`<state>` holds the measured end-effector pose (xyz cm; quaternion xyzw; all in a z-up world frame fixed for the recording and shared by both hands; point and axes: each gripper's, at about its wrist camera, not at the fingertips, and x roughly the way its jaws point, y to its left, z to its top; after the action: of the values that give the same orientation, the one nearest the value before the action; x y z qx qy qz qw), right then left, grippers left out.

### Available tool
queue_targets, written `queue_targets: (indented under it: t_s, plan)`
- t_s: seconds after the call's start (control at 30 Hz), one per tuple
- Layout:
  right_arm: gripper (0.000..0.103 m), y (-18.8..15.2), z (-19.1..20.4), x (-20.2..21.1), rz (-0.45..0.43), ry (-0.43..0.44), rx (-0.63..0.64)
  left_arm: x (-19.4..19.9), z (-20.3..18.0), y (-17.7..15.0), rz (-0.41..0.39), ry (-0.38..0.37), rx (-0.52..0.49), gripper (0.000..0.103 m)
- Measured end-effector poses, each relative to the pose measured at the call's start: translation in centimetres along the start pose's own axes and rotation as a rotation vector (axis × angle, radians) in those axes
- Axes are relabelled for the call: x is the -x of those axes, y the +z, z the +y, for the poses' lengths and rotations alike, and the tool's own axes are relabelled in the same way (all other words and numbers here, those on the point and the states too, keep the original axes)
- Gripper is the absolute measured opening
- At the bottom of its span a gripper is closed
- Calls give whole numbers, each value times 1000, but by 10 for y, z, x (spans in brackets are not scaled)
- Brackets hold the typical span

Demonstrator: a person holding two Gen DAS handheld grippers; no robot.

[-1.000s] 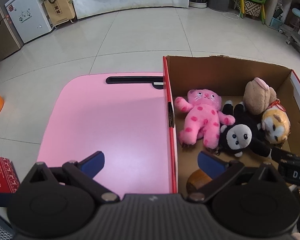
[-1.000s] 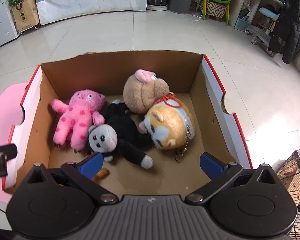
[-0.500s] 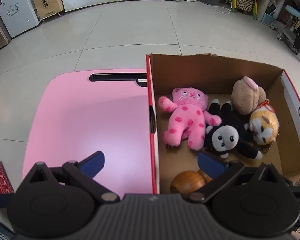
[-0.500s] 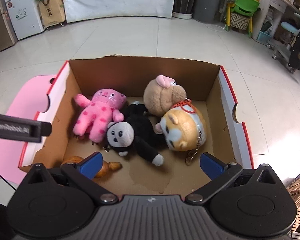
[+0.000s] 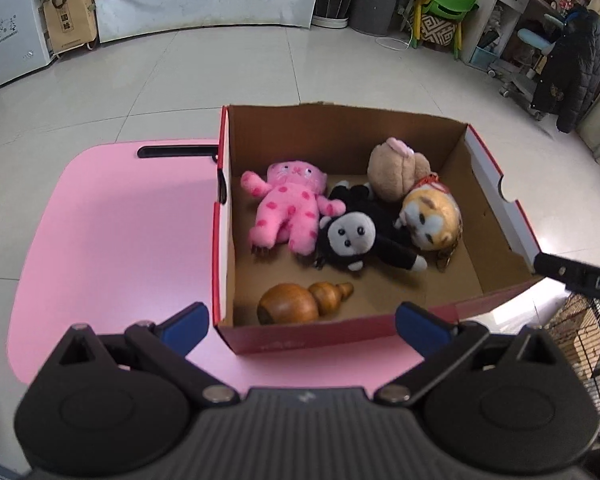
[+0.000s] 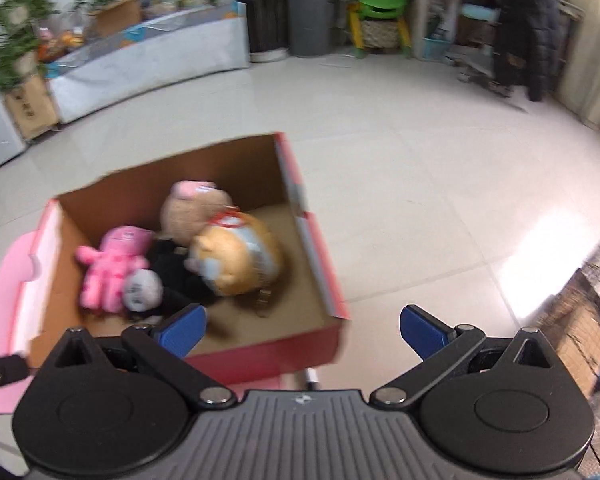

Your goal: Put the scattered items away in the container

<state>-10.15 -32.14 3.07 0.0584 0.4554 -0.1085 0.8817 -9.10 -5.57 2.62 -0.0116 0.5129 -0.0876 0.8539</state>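
Task looks done: 4 plush toys (image 5: 288,212) and gourd (image 5: 300,304) in box (image 5: 496,184), counter (image 5: 112,232) bare, both tongs (image 5: 302,320) (image 6: 302,326) apart, empty.

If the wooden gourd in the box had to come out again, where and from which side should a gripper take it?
Probably at the narrow waist of the wooden gourd, between its big bulb and the smaller one, coming straight down from above. It lies on its side on the floor of the cardboard box, close to the near wall, so a side approach looks blocked. The round bulb would likely slip.
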Motion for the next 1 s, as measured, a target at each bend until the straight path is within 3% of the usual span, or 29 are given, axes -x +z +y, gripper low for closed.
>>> queue_targets:
  t_s: [0.17, 0.33, 0.5, 0.7, 0.8, 1.0]
  plan:
    - [103, 8, -27, -14, 19, -103, -106, -24, 1, -18, 64, 16, -16, 103]
    - [103, 3, -46, -22, 50, -210, -145, -40, 4, -19, 67, 69, -10, 103]
    - [103, 2, -63, -34, 95, -253, -225, -49, 11, -20, 62, 105, 12, 103]
    - [103, -1, -58, -49, 159, -343, -168, -57, 22, -19, 68, 143, 51, 103]
    - [103, -2, -57, -54, 172, -346, -161, -59, 26, -18, 74, 154, 71, 103]
    - [103, -3, -48, -61, 186, -261, -168, -60, 37, -17, 76, 187, 119, 103]
